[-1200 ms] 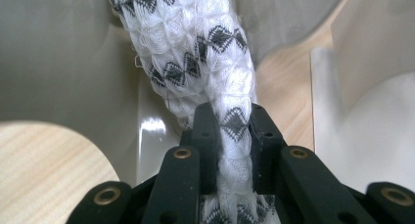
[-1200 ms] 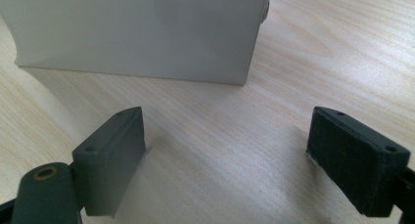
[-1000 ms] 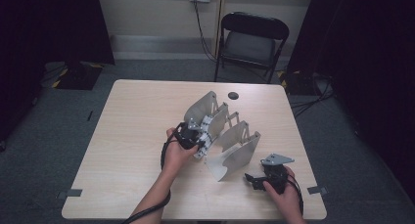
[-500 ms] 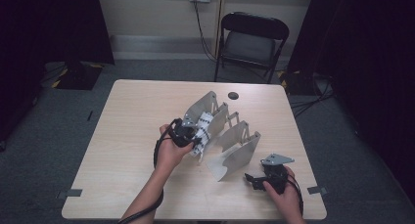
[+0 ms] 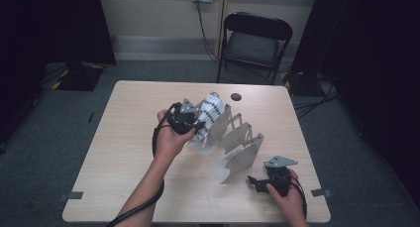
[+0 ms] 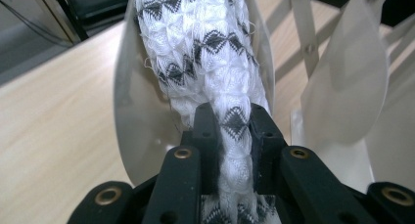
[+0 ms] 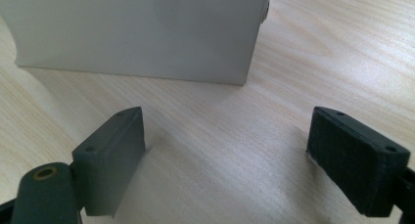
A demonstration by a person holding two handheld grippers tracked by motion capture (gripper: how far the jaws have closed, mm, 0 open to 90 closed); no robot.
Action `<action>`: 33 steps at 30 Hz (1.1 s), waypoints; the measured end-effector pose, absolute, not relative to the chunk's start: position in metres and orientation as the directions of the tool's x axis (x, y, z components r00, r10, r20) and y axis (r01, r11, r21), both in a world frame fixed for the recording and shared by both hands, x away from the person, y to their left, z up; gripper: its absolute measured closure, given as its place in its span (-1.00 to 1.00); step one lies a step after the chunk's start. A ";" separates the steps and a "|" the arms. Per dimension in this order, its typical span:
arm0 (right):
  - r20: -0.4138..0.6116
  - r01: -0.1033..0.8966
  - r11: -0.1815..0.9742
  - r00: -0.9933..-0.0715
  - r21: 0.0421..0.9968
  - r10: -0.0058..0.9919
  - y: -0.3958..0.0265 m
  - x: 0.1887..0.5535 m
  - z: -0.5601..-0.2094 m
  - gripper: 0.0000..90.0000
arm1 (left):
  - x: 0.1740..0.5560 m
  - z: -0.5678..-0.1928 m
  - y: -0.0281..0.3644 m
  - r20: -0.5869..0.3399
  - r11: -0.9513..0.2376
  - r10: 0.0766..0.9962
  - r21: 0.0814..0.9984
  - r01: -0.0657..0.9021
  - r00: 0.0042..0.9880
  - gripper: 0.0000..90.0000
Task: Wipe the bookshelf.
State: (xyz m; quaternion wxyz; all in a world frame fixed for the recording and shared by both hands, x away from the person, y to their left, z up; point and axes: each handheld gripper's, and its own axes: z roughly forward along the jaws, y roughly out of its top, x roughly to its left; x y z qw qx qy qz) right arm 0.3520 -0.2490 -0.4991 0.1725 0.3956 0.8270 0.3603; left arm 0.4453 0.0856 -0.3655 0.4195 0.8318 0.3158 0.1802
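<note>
A: What's the setting?

B: A pale wooden table (image 5: 124, 152) on grey carpet, with a black folding chair (image 5: 255, 41) behind it by the wall.

A: Any change since a second ago?

B: The left gripper (image 5: 190, 124) has risen and drawn the cloth (image 5: 209, 110) up out of the white folding rack (image 5: 237, 150).

A: The cloth itself?

B: White knit with black diamonds, bunched, its top between the rack's plates, pinched tight in the left jaws. The right gripper (image 5: 257, 183) rests at the near edge of the table, jaws wide apart and empty.
</note>
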 end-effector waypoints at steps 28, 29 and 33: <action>0.000 0.530 0.427 -0.628 0.732 0.778 -0.249 0.352 -0.499 -0.70 | 0.459 -0.417 0.065 0.008 -0.500 0.657 0.753 0.427 0.754 0.72; 0.000 0.530 0.427 -0.628 0.733 0.779 -0.249 0.352 -0.499 -0.70 | 0.459 -0.419 0.065 0.004 -0.498 0.659 0.753 0.431 0.752 0.72; 0.000 0.530 0.427 -0.628 0.732 0.779 -0.249 0.352 -0.499 -0.70 | 0.458 -0.428 0.066 -0.008 -0.495 0.661 0.748 0.443 0.750 0.72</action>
